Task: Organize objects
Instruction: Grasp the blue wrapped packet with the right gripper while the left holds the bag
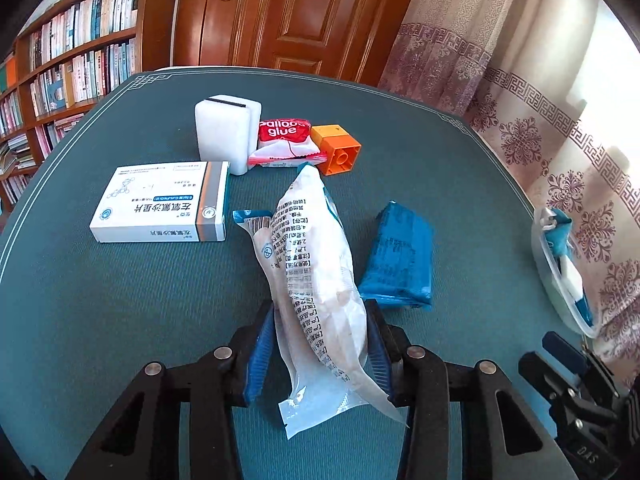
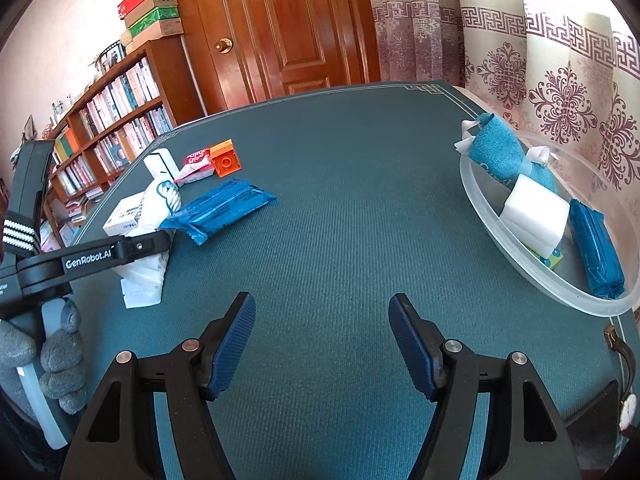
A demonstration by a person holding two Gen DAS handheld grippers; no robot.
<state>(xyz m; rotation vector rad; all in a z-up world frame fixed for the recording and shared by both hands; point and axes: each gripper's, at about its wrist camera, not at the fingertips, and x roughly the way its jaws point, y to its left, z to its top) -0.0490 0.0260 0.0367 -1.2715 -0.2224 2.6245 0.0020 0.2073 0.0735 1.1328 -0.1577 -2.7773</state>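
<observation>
Crinkly white plastic packet (image 1: 316, 280), woven teal tablecloth (image 1: 120, 300)

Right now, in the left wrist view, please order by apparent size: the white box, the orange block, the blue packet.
1. White box
2. Blue packet, nearly alike; it lies nearer, so this is unsure
3. Orange block, farthest away

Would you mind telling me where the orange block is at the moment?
In the left wrist view the orange block lies on the green table toward its far edge, right of the red glue packet and beyond the left gripper's white packet.
</observation>
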